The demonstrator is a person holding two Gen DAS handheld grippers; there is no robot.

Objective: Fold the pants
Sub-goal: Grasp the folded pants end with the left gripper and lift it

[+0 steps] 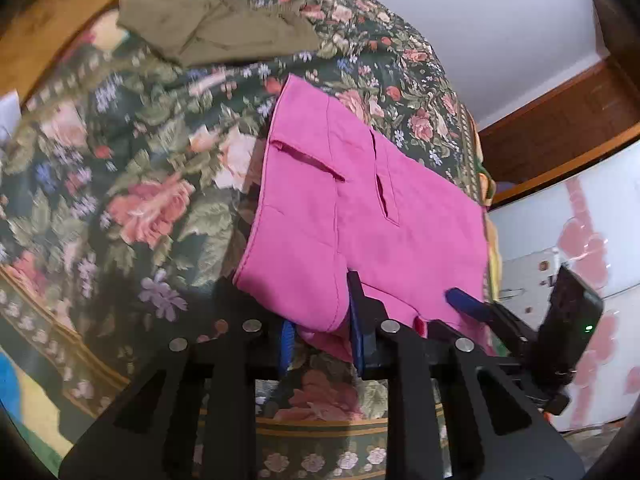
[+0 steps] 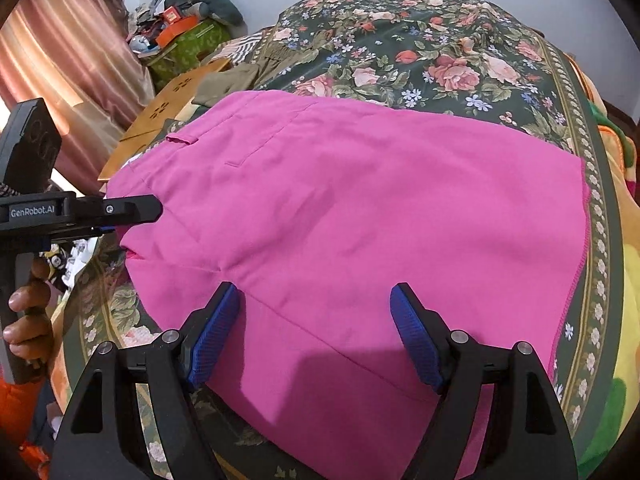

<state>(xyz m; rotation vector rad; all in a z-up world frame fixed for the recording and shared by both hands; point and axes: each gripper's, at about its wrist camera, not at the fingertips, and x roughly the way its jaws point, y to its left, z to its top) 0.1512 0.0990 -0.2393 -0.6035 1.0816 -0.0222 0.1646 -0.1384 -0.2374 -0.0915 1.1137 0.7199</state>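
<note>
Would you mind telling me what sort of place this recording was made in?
Most likely a bedroom at home: the pink pants lie on a floral bedspread over what looks like a bed, with a curtain and household clutter beside it.

Pink pants' (image 2: 360, 208) near end cut off by bottom edge

One pink pants (image 2: 360, 208), one olive garment (image 1: 216, 28), one floral bedspread (image 1: 120, 152), two claws (image 2: 316, 332)
</note>
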